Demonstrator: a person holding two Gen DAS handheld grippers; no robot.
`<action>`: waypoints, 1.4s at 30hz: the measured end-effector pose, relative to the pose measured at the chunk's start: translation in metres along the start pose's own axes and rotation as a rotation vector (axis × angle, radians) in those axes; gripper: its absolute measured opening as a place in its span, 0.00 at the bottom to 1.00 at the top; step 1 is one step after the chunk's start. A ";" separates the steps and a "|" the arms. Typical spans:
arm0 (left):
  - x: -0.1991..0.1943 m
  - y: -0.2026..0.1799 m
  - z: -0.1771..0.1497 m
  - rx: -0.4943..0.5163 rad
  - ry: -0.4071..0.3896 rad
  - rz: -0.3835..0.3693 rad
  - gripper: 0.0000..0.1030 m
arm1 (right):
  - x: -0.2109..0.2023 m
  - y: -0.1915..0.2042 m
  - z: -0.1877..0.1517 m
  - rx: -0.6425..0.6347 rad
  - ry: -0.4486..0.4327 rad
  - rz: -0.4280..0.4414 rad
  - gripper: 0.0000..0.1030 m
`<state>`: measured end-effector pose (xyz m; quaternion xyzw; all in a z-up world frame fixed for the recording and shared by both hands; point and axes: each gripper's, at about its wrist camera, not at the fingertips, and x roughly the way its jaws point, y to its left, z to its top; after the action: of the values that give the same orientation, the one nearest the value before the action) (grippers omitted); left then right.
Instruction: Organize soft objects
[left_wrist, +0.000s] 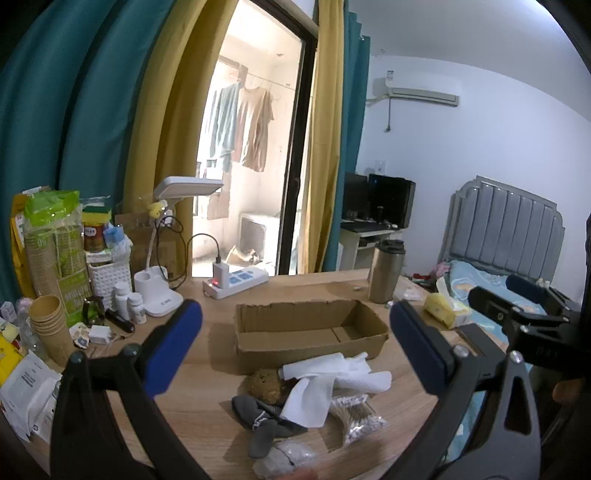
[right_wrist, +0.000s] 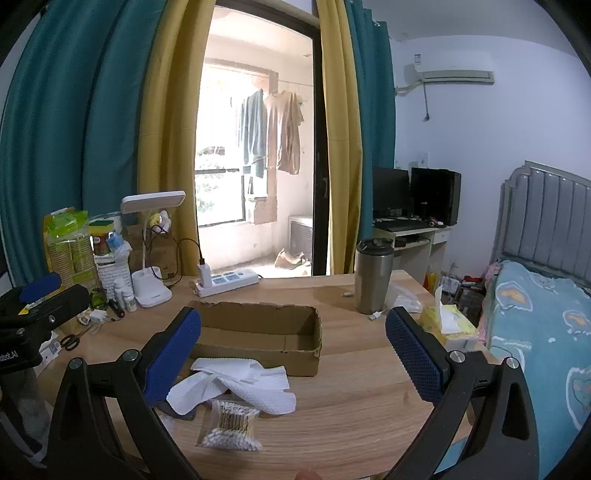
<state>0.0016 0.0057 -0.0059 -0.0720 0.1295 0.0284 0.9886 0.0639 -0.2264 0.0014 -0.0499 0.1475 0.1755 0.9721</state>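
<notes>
An empty, open cardboard box (left_wrist: 310, 332) (right_wrist: 258, 336) lies on the wooden desk. In front of it is a heap of soft things: white paper towels (left_wrist: 332, 384) (right_wrist: 236, 384), a brown sponge (left_wrist: 264, 386), grey socks (left_wrist: 262, 421), a bag of cotton swabs (left_wrist: 358, 417) (right_wrist: 231, 424) and a clear bag of white stuff (left_wrist: 288, 458). My left gripper (left_wrist: 295, 350) is open and empty above the heap. My right gripper (right_wrist: 293, 354) is open and empty above the desk, right of the towels. The right gripper also shows in the left wrist view (left_wrist: 524, 299).
A steel tumbler (left_wrist: 386, 271) (right_wrist: 373, 275), a yellow tissue pack (left_wrist: 445, 308) (right_wrist: 448, 325), a power strip (left_wrist: 236, 280) (right_wrist: 227, 280), a desk lamp (right_wrist: 151, 254), paper cups (left_wrist: 50, 325), bottles and packets crowd the desk's back and left. A bed (right_wrist: 543, 332) stands to the right.
</notes>
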 end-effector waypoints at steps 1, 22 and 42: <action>-0.001 0.001 0.002 -0.004 0.000 -0.002 1.00 | 0.000 0.000 0.000 -0.001 -0.001 -0.001 0.99; -0.004 -0.004 -0.002 0.002 -0.005 0.006 1.00 | -0.001 0.000 -0.002 0.002 -0.003 0.000 0.99; -0.004 -0.005 -0.002 -0.005 0.003 0.007 1.00 | 0.000 0.006 -0.004 -0.002 0.001 0.007 0.99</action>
<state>-0.0027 0.0003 -0.0060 -0.0741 0.1313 0.0320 0.9881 0.0604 -0.2214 -0.0025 -0.0502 0.1479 0.1791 0.9714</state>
